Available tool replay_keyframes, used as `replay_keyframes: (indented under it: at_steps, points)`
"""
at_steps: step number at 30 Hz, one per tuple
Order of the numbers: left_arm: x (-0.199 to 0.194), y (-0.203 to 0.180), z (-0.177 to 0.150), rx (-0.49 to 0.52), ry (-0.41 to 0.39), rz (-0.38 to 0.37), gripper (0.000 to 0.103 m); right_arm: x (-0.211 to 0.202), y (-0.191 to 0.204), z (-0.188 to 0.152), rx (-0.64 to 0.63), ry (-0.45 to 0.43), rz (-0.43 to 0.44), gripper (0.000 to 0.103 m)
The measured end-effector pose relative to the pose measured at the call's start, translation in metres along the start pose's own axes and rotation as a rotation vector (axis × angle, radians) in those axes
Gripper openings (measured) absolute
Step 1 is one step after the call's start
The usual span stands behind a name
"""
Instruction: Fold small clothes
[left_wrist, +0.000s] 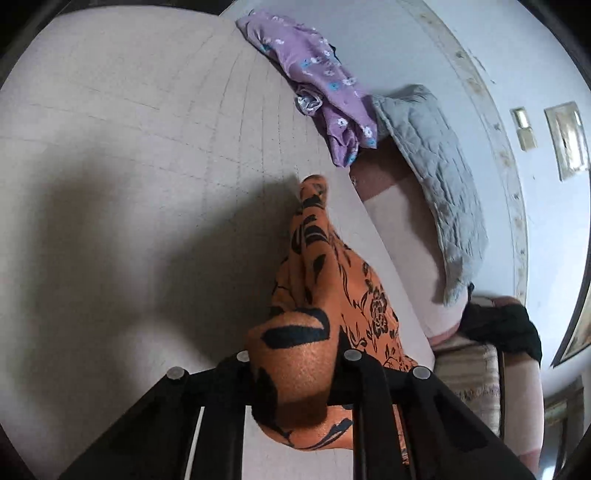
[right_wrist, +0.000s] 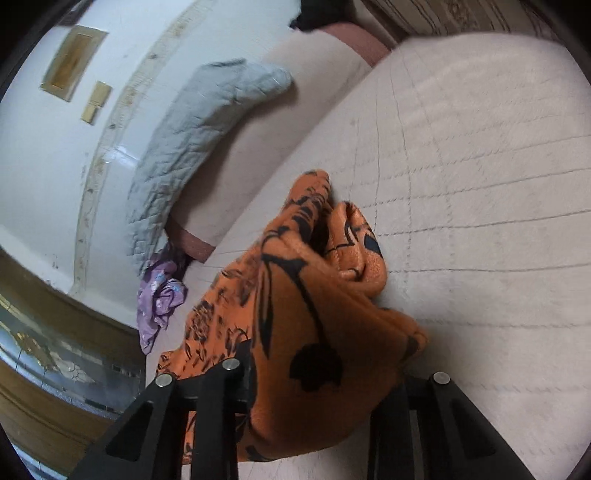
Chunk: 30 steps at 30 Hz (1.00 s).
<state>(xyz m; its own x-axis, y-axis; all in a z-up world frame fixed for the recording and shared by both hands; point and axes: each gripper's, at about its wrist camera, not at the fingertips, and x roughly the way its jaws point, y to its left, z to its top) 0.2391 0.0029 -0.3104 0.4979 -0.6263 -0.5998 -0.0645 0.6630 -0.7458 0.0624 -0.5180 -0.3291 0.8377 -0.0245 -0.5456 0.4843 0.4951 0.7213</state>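
On the pale quilted bed (left_wrist: 129, 147), near the purple garment (left_wrist: 325, 85), the thin, limp orange cloth (left_wrist: 325, 280) sagged, clenched at its edges by left gripper (left_wrist: 295, 360) and right gripper (right_wrist: 328, 373).

You are looking at an orange cloth (left_wrist: 325, 280) of finely grained, matt weave between your matt black plastic tongs (left_wrist: 295, 363), their pins showing dull metal. Under them the pale bedcover (left_wrist: 129, 147) is showing stitched, matt quilting. Beyond the tongs, a purple garment (left_wrist: 328, 85) is looking smooth and thin.
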Motion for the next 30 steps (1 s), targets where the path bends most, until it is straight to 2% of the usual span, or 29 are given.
replay_keyframes:
  at_steps: [2,3,7,8,10,11,13,14,16,18,20,21,22,23,24,26,28,29,30]
  points:
    - [-0.023,0.006,-0.016,0.024,0.006,0.0,0.016,-0.02,-0.002,-0.005,-0.008,0.008,0.007,0.031]
    - [-0.031,0.008,-0.027,0.055,0.013,0.025,0.016,-0.032,-0.003,-0.009,-0.02,0.015,0.003,0.031]
    - [-0.044,0.024,-0.07,0.18,0.104,0.181,0.02,-0.058,-0.025,-0.035,-0.048,0.081,-0.068,0.031]
    - [-0.047,0.026,-0.074,0.2,0.108,0.201,0.026,-0.058,-0.034,-0.041,-0.034,0.118,-0.085,0.033]
    - [-0.061,0.027,-0.075,0.214,0.107,0.195,0.029,-0.061,-0.055,-0.048,0.017,0.172,-0.109,0.039]
    - [-0.069,0.026,-0.073,0.217,0.097,0.206,0.03,-0.067,-0.059,-0.046,0.039,0.175,-0.091,0.049]
    - [-0.096,0.018,-0.071,0.262,0.032,0.229,0.03,-0.091,-0.064,-0.039,0.062,0.136,-0.138,0.062]
    - [-0.108,0.012,-0.071,0.3,-0.007,0.239,0.03,-0.111,-0.065,-0.035,0.055,0.088,-0.156,0.064]
    - [-0.126,-0.009,-0.075,0.416,-0.097,0.278,0.033,-0.14,-0.065,-0.029,0.031,0.005,-0.166,0.064]
    - [-0.13,-0.033,-0.081,0.526,-0.135,0.276,0.037,-0.165,-0.049,-0.028,-0.059,-0.08,-0.15,0.064]
    - [-0.111,-0.064,-0.089,0.639,-0.129,0.245,0.043,-0.168,-0.023,-0.031,-0.164,-0.085,-0.095,0.063]
    - [-0.102,-0.075,-0.095,0.676,-0.122,0.239,0.046,-0.164,-0.012,-0.035,-0.206,-0.062,-0.073,0.061]
    - [-0.084,-0.086,-0.104,0.724,-0.106,0.24,0.056,-0.156,0.003,-0.04,-0.254,-0.028,-0.047,0.06]
    - [-0.07,-0.092,-0.11,0.746,-0.085,0.251,0.06,-0.142,0.023,-0.051,-0.321,0.014,-0.017,0.058]
    - [-0.056,-0.096,-0.116,0.763,-0.056,0.264,0.06,-0.134,0.032,-0.058,-0.361,0.038,-0.005,0.057]
    - [-0.018,-0.093,-0.128,0.78,0.051,0.279,0.06,-0.103,0.053,-0.079,-0.442,0.106,-0.007,0.056]
    - [0.012,-0.076,-0.142,0.782,0.153,0.326,0.061,-0.07,0.056,-0.098,-0.442,0.213,-0.014,0.056]
    - [0.023,-0.063,-0.15,0.795,0.182,0.356,0.062,-0.052,0.048,-0.109,-0.429,0.287,-0.049,0.057]
    - [0.021,-0.061,-0.156,0.832,0.138,0.34,0.062,-0.046,0.038,-0.117,-0.427,0.311,-0.078,0.056]
